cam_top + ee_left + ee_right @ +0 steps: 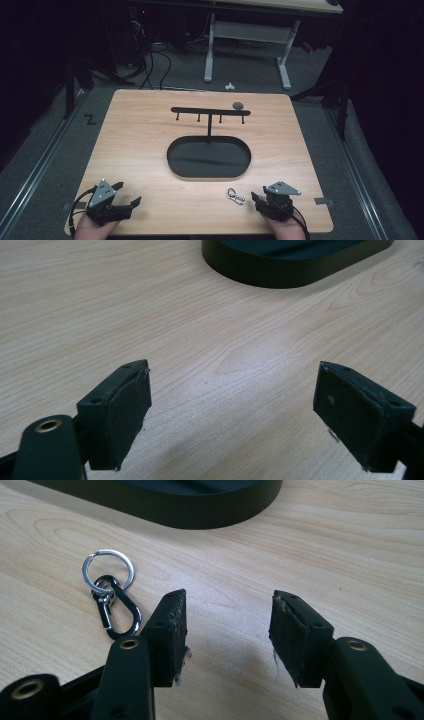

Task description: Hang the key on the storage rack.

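Observation:
A black stand with an oval base [208,157] and a crossbar of several hooks [210,111] sits mid-table. A silver key ring with a dark carabiner clip [235,195] lies on the wood in front of the base, just left of my right gripper [260,197]. In the right gripper view the key ring [108,570] and its clip [120,610] rest beside the left pad [172,630], outside the open jaws. My left gripper [126,195] stands wide open at the near left corner, with bare wood between its pads [125,405].
A small grey round object [238,105] lies by the right end of the crossbar. The wooden table [135,140] ends close behind both hands. The base's edge [295,270] lies ahead of the left gripper. Another table's white legs [210,50] and cables stand beyond.

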Demonstrator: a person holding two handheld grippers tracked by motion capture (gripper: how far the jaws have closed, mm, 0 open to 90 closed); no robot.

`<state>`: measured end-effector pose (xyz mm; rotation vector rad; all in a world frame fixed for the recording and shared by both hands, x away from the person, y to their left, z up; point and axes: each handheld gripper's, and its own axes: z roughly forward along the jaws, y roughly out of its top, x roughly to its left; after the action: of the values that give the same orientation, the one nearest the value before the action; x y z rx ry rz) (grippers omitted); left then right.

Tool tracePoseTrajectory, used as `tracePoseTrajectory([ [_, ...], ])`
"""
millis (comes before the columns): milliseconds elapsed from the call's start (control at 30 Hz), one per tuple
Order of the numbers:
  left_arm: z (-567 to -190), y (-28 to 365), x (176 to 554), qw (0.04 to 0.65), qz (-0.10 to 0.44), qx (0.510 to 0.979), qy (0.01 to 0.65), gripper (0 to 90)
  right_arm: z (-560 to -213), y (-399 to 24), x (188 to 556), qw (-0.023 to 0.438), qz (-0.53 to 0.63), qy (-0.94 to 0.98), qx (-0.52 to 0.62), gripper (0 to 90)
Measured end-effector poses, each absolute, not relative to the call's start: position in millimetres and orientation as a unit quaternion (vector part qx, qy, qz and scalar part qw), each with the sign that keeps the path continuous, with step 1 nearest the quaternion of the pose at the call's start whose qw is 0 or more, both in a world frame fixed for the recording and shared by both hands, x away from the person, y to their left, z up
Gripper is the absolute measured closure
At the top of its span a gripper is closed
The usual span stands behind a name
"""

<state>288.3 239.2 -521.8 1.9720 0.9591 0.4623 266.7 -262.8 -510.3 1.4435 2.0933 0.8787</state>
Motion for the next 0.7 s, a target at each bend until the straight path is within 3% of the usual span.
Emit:
tracePoseTrajectory([
  [700, -523.6, 238.9, 291.3, 0.433, 0.187, 0.789, 0.395, 15.1, -508.9, -256.3, 274.1, 0.219, 0.318, 0.764, 0.517, 52.3],
])
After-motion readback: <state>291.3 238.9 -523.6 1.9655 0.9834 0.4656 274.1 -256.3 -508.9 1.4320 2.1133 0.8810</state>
